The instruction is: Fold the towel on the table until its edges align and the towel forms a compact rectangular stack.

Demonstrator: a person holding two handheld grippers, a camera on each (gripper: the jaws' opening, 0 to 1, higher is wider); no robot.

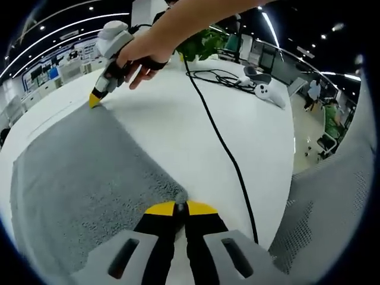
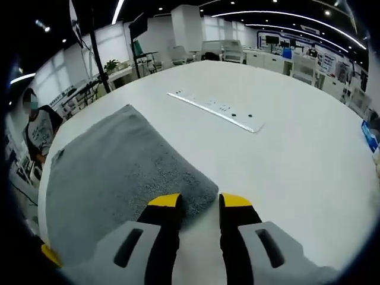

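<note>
1. Left gripper [image 1: 180, 208] has its jaws pinched closed on the towel's [image 1: 83, 178] near corner.
2. Right gripper [image 2: 199, 202] stands with jaws apart at the towel's far corner.
3. The towel lies flat on the white table [image 1: 178, 124].
4. Judged step: securing corners; next, close right, then lift both across.

Towel [image 1: 83, 178] lies flat on the table [image 1: 178, 130], my left gripper [image 1: 181, 208] at one corner, my right gripper [image 1: 95, 100] at the far corner. Cable [image 1: 219, 142] runs beside the towel; controller [image 1: 270, 94] farther off.
</note>
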